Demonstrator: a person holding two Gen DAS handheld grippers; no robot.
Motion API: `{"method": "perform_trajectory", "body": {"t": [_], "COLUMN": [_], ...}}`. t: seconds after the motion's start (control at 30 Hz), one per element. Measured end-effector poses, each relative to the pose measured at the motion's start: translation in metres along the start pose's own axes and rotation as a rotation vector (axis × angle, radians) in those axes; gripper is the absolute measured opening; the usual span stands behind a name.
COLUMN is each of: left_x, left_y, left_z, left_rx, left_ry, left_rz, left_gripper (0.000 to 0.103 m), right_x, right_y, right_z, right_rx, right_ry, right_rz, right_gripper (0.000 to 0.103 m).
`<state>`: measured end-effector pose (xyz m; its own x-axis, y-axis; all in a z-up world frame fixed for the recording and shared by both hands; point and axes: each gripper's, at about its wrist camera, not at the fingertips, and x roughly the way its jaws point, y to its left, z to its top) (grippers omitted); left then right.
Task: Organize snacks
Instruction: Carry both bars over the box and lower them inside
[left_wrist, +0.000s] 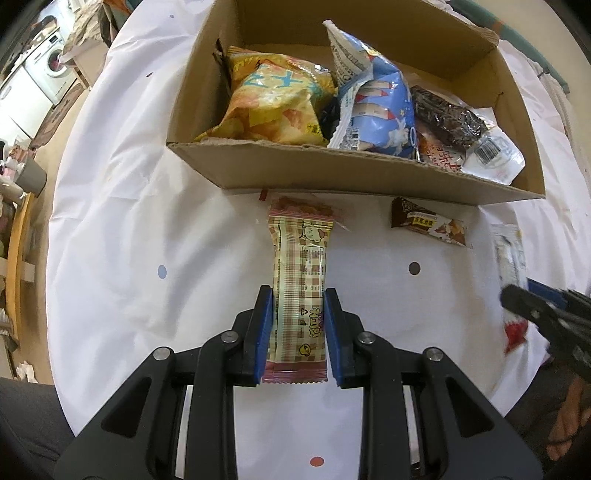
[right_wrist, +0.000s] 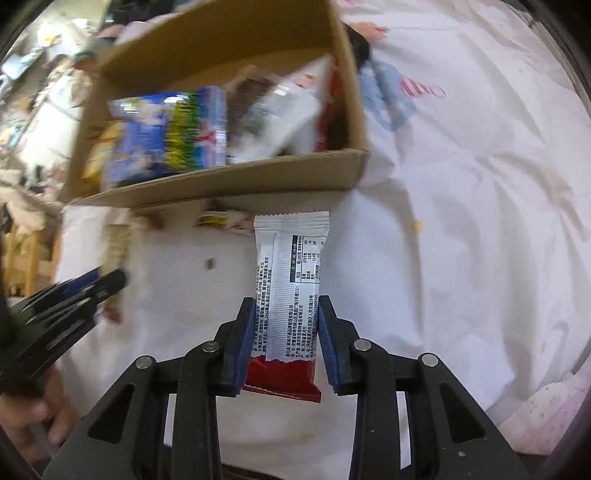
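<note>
Left wrist view. Left gripper (left_wrist: 298, 295): blue pads clamped on both long edges of a plaid cream snack bar (left_wrist: 298, 284), which runs lengthwise out between the fingers toward the box. Beyond it, a cardboard box (left_wrist: 343, 177) stands open on a white tablecloth (left_wrist: 122, 206) with coloured dots. Contents of the box, left to right: yellow chip bag (left_wrist: 273, 99), blue-and-white snack bag (left_wrist: 373, 107), dark brown wrapped cake (left_wrist: 447, 114), clear wrapper with a barcode (left_wrist: 495, 155) at the right corner. On the cloth just in front of the box wall: small brown chocolate packet (left_wrist: 428, 225). At the right edge, blurred, the right gripper (left_wrist: 532, 306) with a white and red packet partly showing behind it. Background, far left: a washing machine (left_wrist: 51, 70).

Right wrist view. Right gripper (right_wrist: 285, 306): jaws closing, pads pressed against the sides of a white snack packet (right_wrist: 291, 273) with a red end and black printed text; the packet points toward the box. The same cardboard box (right_wrist: 236, 181) sits beyond, blurred, with the blue bag (right_wrist: 166, 136) and a white wrapper visible inside. The chocolate packet (right_wrist: 225, 219) lies by the box wall, blurred. The left gripper (right_wrist: 74, 299) shows at the left edge, too blurred to read its jaws here. A person's hand (right_wrist: 33, 410) shows at lower left.
</note>
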<state>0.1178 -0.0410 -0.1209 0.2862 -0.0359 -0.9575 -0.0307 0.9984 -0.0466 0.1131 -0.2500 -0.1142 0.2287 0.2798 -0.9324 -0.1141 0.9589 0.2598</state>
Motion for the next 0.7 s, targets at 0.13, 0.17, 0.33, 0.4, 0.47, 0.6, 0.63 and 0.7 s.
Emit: {"method": "perform_trajectory", "body": {"t": [0.13,0.17,0.33,0.4,0.47,0.6,0.63,0.7], "left_x": [-0.007,-0.01,-0.031,-0.043,-0.059,-0.086,-0.093,-0.105], "left_y": [0.004,0.006,0.017,0.018,0.018,0.022,0.023,0.026], "left_z": [-0.002,-0.002,0.001,-0.002,-0.004,0.002,0.005,0.011], "left_rx": [-0.004,-0.01,-0.077,-0.08,-0.075,-0.082,-0.085,-0.087], "left_ry": [-0.026,-0.033,-0.055,-0.085,-0.118,-0.171,-0.191,-0.242], "left_rz": [0.04,0.047,0.045,0.049,0.053,0.055,0.053,0.049], "left_gripper": [0.023,0.023,0.023,0.023,0.023,0.023,0.023,0.023], "right_x": [-0.016,-0.02,-0.039,-0.048,-0.062,-0.077,-0.08,-0.089], "right_y": [0.015,0.019,0.04,0.051,0.059,0.066,0.065,0.062], "right_z": [-0.011,-0.013,-0.009,-0.006,-0.001,0.009,0.009,0.014], "right_rx": [-0.034,-0.048,-0.133,-0.161,-0.177,-0.173,-0.168,-0.151], "right_ry": [-0.037,-0.049,-0.106,-0.145,-0.189,-0.273,-0.287,-0.34], "right_rz": [0.069,0.088,0.2,0.241,0.284,0.337,0.343,0.349], "right_gripper": [0.034,0.034,0.034,0.034,0.034,0.034,0.034,0.034]}}
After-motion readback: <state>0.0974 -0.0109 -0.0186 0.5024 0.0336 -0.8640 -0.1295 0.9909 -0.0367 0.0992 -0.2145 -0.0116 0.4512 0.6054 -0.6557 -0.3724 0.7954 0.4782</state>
